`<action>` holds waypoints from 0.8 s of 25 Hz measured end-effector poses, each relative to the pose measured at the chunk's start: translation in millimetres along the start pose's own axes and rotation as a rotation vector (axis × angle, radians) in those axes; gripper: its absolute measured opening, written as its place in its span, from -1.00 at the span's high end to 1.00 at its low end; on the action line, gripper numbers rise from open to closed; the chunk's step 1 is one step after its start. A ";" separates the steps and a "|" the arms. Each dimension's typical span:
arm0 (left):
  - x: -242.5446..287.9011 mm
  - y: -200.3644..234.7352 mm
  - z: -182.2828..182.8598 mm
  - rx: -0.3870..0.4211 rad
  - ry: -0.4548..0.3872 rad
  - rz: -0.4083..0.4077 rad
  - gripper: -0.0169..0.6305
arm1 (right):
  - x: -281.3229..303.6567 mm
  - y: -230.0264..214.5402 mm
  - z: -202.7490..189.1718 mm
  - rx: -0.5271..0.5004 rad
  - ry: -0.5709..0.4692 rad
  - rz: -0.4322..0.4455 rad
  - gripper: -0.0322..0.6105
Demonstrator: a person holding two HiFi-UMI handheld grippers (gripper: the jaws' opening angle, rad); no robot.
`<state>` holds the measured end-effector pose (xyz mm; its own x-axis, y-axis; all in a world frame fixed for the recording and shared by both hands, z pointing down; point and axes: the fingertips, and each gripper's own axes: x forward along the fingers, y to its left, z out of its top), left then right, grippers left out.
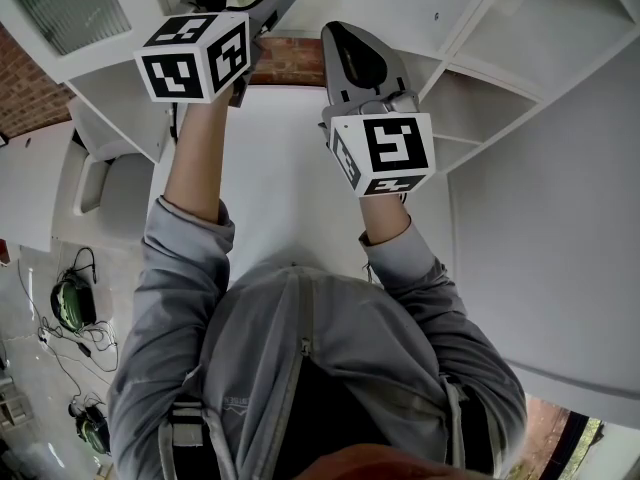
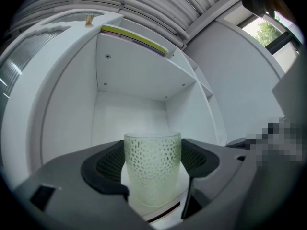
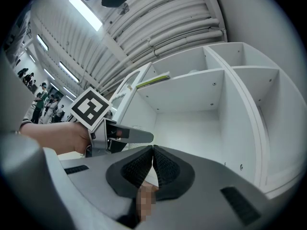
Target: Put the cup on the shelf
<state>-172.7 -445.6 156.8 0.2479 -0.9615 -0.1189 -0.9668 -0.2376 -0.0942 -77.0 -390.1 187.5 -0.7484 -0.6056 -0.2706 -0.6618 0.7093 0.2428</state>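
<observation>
The left gripper point(image 2: 152, 163) clamps the pale green cup point(image 2: 152, 176) upright between its jaws, long axis vertical. The right gripper point(image 3: 152, 169), just beside it, has its jaws pressed together on nothing. Straight ahead of the cup opens a white shelf point(image 2: 129, 114) compartment with nothing visibly barring it; a yellow-green flat item point(image 2: 136, 36) lies above.

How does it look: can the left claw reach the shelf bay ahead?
Probably yes. The left claw, shut on the cup, faces the open shelf bay, and nothing shows between them.
</observation>
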 end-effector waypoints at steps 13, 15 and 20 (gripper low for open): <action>15.3 12.7 -10.8 0.001 0.031 0.031 -0.16 | 22.4 -9.7 -11.3 0.009 0.025 -0.011 0.81; 16.8 14.5 -11.8 -0.001 0.031 0.034 -0.16 | 24.9 -9.4 -12.9 0.010 0.028 -0.009 0.81; 19.1 14.7 -13.8 0.003 0.045 0.038 -0.16 | 30.2 -6.3 -17.8 0.018 0.036 0.002 0.81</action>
<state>-183.1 -469.3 166.7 0.2074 -0.9751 -0.0780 -0.9753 -0.2000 -0.0935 -96.2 -419.3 194.4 -0.7512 -0.6164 -0.2363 -0.6594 0.7169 0.2263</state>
